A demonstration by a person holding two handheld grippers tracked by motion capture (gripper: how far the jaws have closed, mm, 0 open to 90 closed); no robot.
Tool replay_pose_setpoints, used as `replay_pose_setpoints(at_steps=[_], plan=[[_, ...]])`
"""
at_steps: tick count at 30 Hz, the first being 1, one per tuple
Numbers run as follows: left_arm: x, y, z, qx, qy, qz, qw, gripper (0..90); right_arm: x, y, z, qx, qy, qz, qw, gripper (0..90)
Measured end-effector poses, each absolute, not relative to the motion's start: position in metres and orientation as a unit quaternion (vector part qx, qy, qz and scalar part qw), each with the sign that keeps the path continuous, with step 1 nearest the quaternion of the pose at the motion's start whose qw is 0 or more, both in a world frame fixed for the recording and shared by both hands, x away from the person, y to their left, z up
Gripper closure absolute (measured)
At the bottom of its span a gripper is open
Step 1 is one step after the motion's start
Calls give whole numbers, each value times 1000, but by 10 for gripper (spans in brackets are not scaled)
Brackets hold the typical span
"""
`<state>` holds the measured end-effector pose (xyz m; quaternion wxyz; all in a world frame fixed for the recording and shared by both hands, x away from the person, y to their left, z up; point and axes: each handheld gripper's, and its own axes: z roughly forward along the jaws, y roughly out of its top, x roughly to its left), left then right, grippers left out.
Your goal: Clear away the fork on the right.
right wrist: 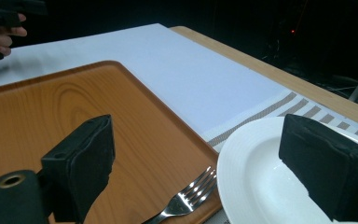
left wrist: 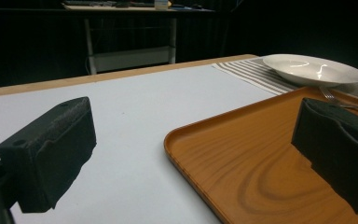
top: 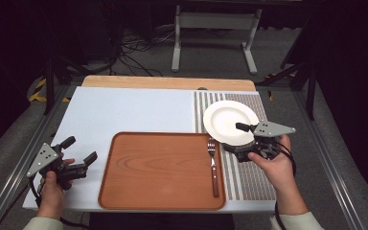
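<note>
A white plate lies on a striped placemat at the right, its near rim reaching the far right corner of an orange-brown tray. A wooden-handled fork lies along the tray's right side. My right gripper is open and straddles the plate's near rim, one jaw over the plate and one over the tray. My left gripper is open, left of the tray, holding nothing.
A white cover spreads over the wooden table. Metal rails run along both sides. Behind the table stand a white desk frame and floor cables. In the right gripper view the other hand shows far left.
</note>
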<state>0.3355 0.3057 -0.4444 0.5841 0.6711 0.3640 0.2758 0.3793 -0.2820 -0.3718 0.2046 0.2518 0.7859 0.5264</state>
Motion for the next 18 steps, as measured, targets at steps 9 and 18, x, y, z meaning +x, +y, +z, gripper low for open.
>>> replay_pose_setpoints(at_steps=[9, 18], plan=[[335, 306, -444, 670, 365, 277, 584, 4, 369, -303, -384, 256, 770, 543, 217, 99], [335, 306, -444, 671, 364, 277, 583, 4, 361, -322, -402, 276, 750, 559, 220, 98]])
